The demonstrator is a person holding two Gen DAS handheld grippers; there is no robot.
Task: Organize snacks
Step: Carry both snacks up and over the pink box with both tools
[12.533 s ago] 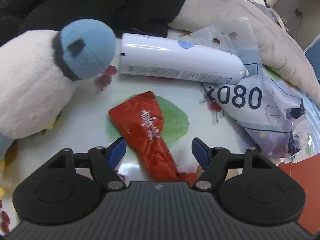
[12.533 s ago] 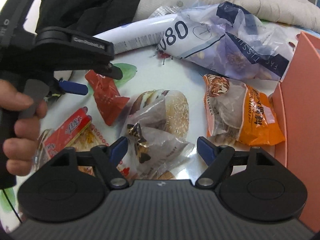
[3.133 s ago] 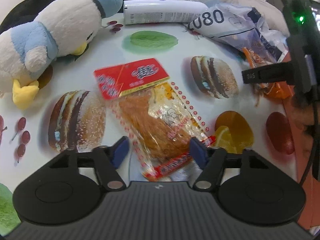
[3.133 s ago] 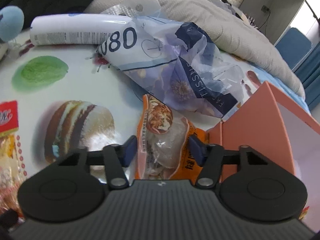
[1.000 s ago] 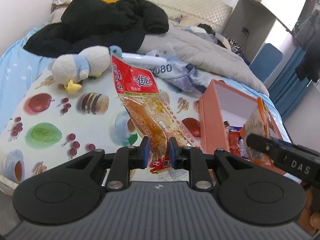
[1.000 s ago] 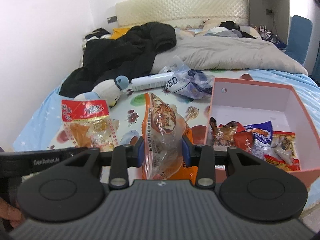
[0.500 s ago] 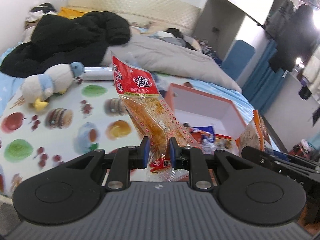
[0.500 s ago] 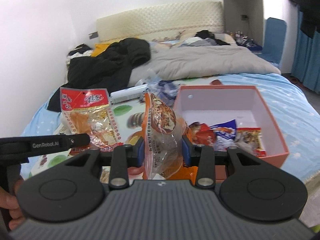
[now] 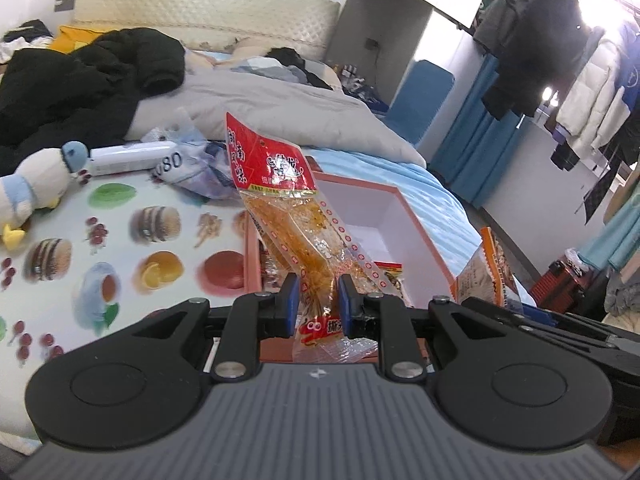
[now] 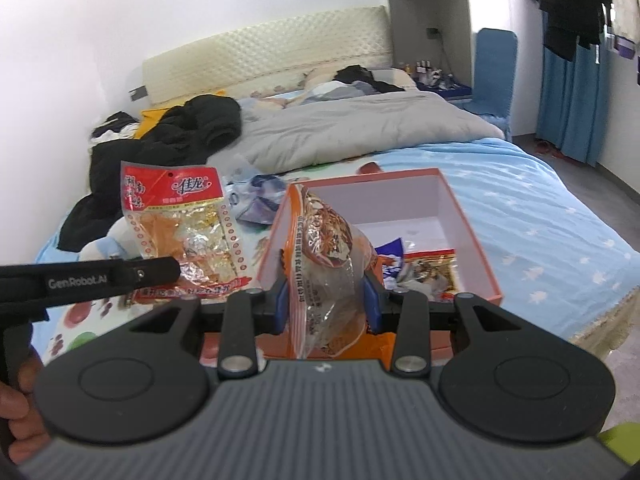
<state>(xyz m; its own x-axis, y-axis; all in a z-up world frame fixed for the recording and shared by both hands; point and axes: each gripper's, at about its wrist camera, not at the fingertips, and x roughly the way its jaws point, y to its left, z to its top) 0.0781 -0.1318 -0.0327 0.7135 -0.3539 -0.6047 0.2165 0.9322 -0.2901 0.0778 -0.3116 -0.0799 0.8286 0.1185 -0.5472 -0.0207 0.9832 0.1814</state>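
You get bright daylight; glare blows out behind the hanging coats (image 9: 552,40), upper right of the bed (image 9: 280,108). Fisheye bends the edges; focus stays sharp.

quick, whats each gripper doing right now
left gripper: shut on the red-topped clear snack packet
right gripper: shut on the orange-edged clear snack bag

Two held snack packets (image 9: 288,216) (image 10: 328,256), one box (image 10: 472,240), one plush toy (image 9: 36,180)

"GenRobot.AI" – white lettering on the black left gripper (image 10: 152,276) arm, seen from the right wrist. "080" on the blue-white tissue pack (image 9: 192,168). Red-topped snack bag (image 10: 176,220) carries Chinese characters – "佳龙" readable.
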